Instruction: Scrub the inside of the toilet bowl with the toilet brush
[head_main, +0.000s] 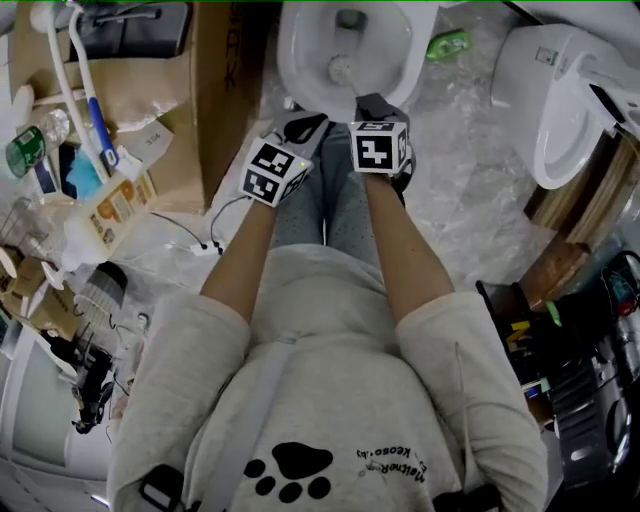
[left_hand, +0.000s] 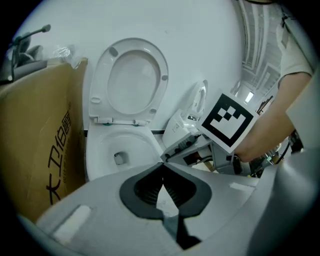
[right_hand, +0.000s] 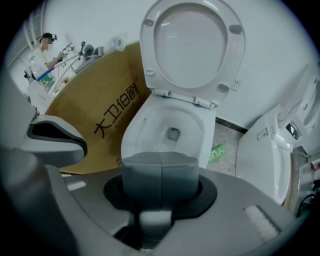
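**Jaws shut, no brush**

Head view: left gripper (head_main: 305, 128) and right gripper (head_main: 380, 105) hung together before the open toilet bowl (head_main: 300, 55); brush not spotted. Left gripper view: jaws closed, empty. Right gripper view: same. Fit pre-scrub or finished.

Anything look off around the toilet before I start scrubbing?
Yes. A small green item lies loose on the floor, just right of the toilet bowl. Also, the left tongs and right tongs are both shut and empty, so there is nothing in hand to scrub with.
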